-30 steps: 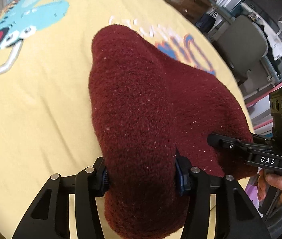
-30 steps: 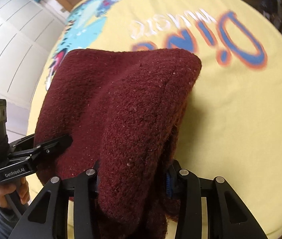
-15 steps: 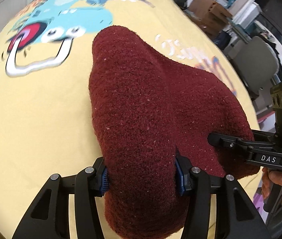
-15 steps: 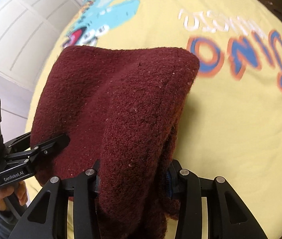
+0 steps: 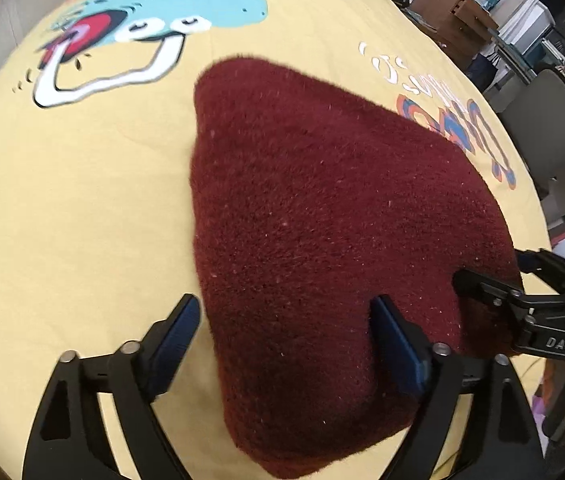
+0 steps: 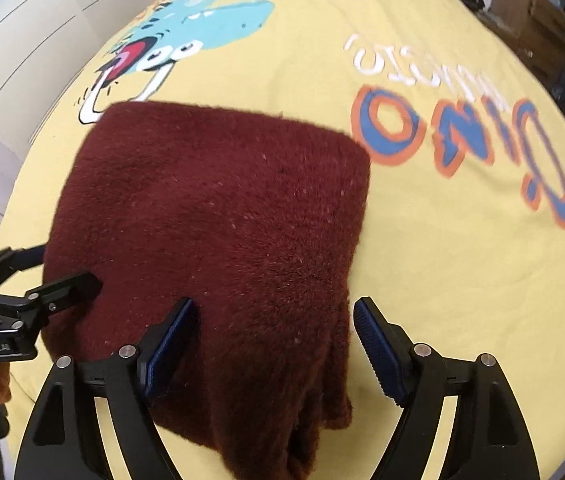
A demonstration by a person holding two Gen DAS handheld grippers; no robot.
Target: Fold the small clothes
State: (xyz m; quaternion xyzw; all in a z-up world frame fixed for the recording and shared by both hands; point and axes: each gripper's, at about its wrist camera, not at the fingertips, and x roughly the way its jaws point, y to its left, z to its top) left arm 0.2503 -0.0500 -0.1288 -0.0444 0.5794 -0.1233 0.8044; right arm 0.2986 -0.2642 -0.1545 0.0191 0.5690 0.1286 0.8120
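Since both the left gripper and right gripper have their fingers spread wide, the folded maroon knit just lies on the yellow dino sheet, probably set down to finish the fold.

Maroon garment; yellow sheet, turquoise dinosaur print.

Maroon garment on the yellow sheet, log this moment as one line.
step: fold | maroon garment: lying on yellow sheet | left gripper: open | right gripper: open
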